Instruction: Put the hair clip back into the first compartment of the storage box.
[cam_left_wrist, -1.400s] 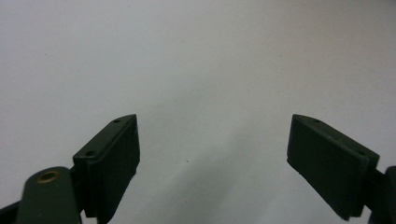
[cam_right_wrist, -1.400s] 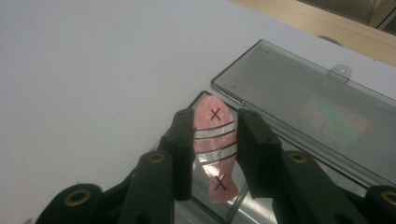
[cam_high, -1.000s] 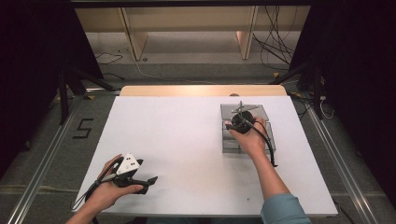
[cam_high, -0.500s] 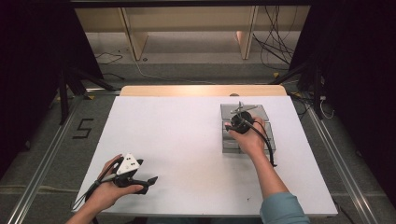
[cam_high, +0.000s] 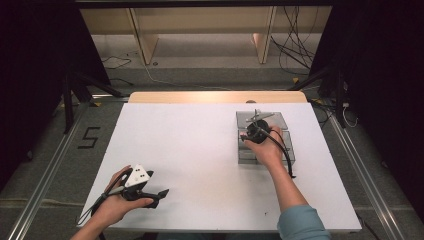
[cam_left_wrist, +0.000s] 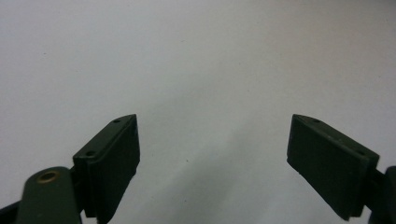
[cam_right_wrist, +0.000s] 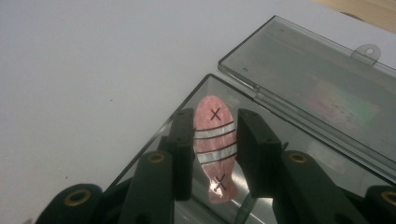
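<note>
A white table (cam_high: 200, 160) is standing on a grey floor, with pale wooden shelving (cam_high: 200, 35) and loose cables behind it and dark curtains at both sides. On the table's right half, the right gripper (cam_right_wrist: 215, 144) is working inside an open clear plastic case (cam_right_wrist: 299, 140). Its jaws are standing narrow, one on each long side of a small pink fish-shaped piece (cam_right_wrist: 215, 144) marked with silver stripes and two black crosses. They are lying close against its edges, though whether they are actually pressing it cannot be told. The piece appears to be lying on the case floor, near the hinge, and the gripper is pointing along its length, probably so the jaws can take it across its narrow width. The case lid (cam_right_wrist: 322, 79) is lying folded back flat on the table beyond, leaving the tray free to reach into. In the high view the right hand (cam_high: 267, 147) is hovering over the case.

Well apart, near the table's front left corner, the left gripper (cam_left_wrist: 212, 154) is being held low over bare tabletop with its jaws spread wide and nothing between them, apparently idle.
</note>
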